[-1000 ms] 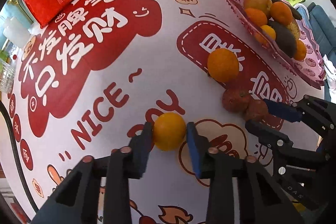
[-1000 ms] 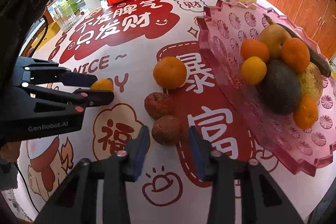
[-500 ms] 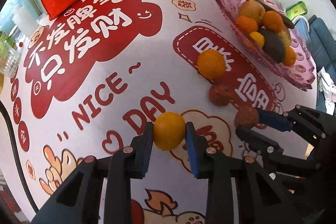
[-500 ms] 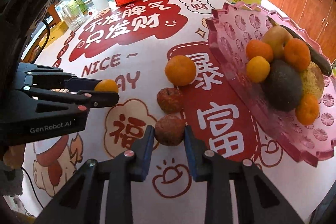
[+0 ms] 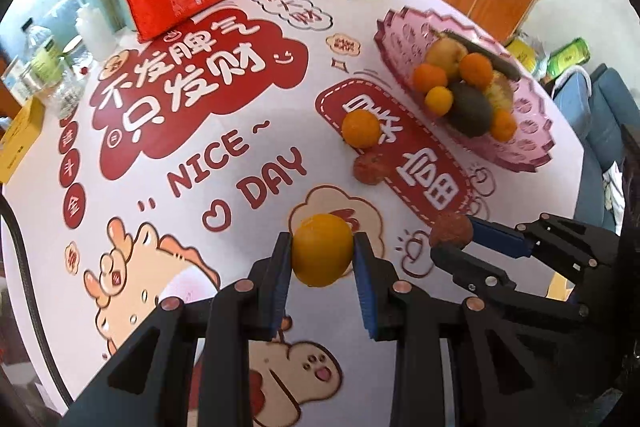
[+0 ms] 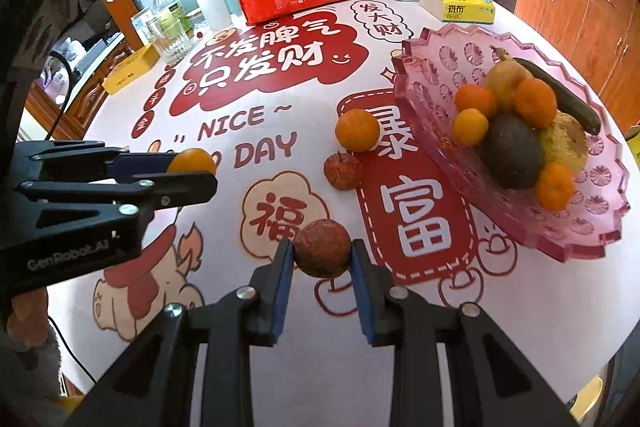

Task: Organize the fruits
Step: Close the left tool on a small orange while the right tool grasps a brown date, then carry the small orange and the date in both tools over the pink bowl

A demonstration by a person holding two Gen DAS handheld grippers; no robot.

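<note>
I am holding a round yellow-orange citrus fruit [image 5: 322, 249] clamped between my left gripper [image 5: 322, 255] fingers, above the printed white-and-red desk [image 5: 240, 115]. My right gripper [image 6: 322, 257] fingers are pinching a wrinkled brown round fruit [image 6: 322, 247], near the pink scalloped plastic fruit tray [image 6: 432, 67].

Left wrist: looks steeply down, pink tray [image 5: 516, 163] at its right.
Right wrist: nearer the tray [image 6: 560, 239].
Shared: tray.
</note>
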